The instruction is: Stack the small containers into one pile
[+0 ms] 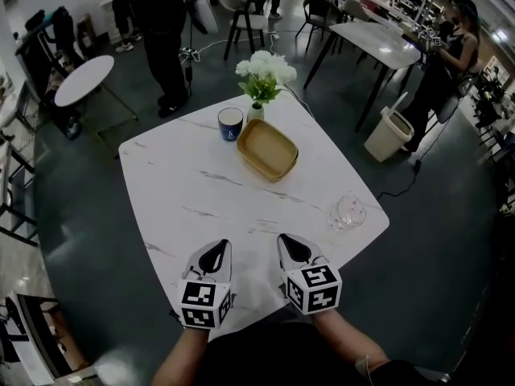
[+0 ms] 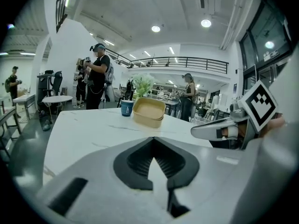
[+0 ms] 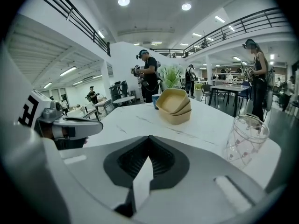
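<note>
Open hall, white marble surface (image 1: pixel 177 191); tan containers (image 1: pixel 267 149) nested in one pile, both grippers empty.
Pile sits toward the far side of the surface. Blue cup (image 1: pixel 230 124) just left of the pile, flowers (image 1: pixel 264 75) just behind it, clear glass (image 1: pixel 348 212) well off to the pile's near right, by the edge. Left gripper (image 1: pixel 216 249) and right gripper (image 1: pixel 293 246) side by side at the near edge, well short of the pile, pointing toward it. Jaws together on each, nothing between. Person (image 1: pixel 165 47) stands beyond the pile.
</note>
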The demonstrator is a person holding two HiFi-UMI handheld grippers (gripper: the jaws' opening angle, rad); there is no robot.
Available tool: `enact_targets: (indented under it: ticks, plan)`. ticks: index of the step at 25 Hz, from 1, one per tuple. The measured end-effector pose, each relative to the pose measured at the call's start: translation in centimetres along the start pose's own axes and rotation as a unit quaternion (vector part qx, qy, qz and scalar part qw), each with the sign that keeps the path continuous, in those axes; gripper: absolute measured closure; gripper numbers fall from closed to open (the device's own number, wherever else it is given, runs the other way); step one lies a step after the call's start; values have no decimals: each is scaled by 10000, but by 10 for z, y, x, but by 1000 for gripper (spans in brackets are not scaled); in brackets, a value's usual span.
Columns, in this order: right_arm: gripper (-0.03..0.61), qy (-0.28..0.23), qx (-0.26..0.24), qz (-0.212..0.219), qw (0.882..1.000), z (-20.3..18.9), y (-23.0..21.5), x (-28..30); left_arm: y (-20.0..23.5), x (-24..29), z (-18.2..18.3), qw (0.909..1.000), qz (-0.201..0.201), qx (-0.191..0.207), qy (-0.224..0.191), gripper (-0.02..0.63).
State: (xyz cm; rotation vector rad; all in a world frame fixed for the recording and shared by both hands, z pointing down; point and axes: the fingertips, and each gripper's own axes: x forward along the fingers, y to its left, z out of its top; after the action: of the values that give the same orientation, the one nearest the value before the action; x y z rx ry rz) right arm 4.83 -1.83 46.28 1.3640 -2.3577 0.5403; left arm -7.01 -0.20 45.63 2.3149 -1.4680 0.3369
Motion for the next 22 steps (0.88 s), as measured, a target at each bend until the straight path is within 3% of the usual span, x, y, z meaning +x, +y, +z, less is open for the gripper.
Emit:
enact_targets:
  ticks: [7, 12, 22]
  plan:
    - [578, 1, 30, 101, 9999, -1, 6, 5, 18, -4, 3, 9998, 174, 54, 35, 620]
    - [578, -133, -243, 103, 9996, 10, 5, 7, 20, -5, 7, 9998, 204, 4, -37, 620]
    - [578, -93, -113, 182, 9997, 13, -1, 15, 24, 0, 6, 9995, 309, -2, -20, 620]
